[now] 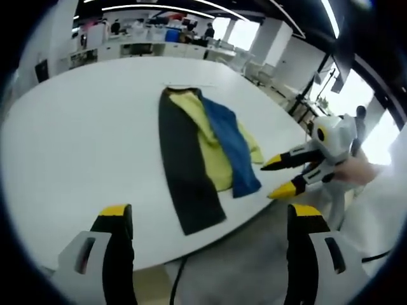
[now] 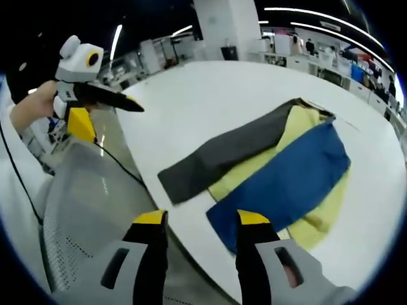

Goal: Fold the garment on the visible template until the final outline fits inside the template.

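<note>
A garment with a dark grey band (image 1: pixel 184 171), a yellow middle (image 1: pixel 210 143) and a blue panel (image 1: pixel 232 143) lies flat and lengthwise on the white table (image 1: pixel 82 146), near its edge. The right gripper view shows the same garment (image 2: pixel 286 171), its blue corner just beyond my right jaws. My left gripper (image 1: pixel 210 216) is held off the table's near edge, jaws wide apart with nothing between them. My right gripper (image 1: pixel 275 178) hovers at the table edge beside the blue panel, open and empty. From the right, the left gripper (image 2: pixel 111 111) shows at upper left, away from the cloth.
A hand (image 1: pixel 362 171) holds the right gripper. A grey perforated surface (image 2: pixel 82 222) and a black cable (image 2: pixel 121 165) lie below the table edge. A thin line (image 1: pixel 191 85) marks the table at the garment's far end. Desks and people stand far behind.
</note>
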Demonstrator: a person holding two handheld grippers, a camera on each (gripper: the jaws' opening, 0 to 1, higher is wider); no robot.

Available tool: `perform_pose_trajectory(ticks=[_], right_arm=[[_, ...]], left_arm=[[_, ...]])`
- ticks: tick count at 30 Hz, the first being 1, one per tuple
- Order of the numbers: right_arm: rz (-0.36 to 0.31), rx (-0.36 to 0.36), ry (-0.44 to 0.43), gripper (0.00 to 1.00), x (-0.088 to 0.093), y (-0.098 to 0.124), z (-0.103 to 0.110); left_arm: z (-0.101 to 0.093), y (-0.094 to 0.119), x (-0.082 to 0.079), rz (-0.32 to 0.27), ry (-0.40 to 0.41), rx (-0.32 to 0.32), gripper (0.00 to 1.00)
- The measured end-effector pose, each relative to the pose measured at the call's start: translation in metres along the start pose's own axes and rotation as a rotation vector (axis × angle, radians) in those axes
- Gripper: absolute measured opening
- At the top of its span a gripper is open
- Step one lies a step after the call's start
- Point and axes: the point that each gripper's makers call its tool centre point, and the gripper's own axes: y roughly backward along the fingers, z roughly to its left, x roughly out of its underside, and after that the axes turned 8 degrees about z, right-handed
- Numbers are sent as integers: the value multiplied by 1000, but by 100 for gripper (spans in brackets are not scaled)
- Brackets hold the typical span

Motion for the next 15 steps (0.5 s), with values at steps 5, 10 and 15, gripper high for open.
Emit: perform_pose_trajectory(ticks=[5, 10, 15], right_arm=[[19, -10, 9, 37, 2, -11, 2], [37, -22, 19, 34, 3, -22, 2], [65, -30, 18, 32, 9, -34, 2]], left_arm=[[0, -3, -2, -1, 5, 14, 98], [4, -5, 0, 5, 12, 14, 98], [6, -8, 1, 11, 19, 21, 98]])
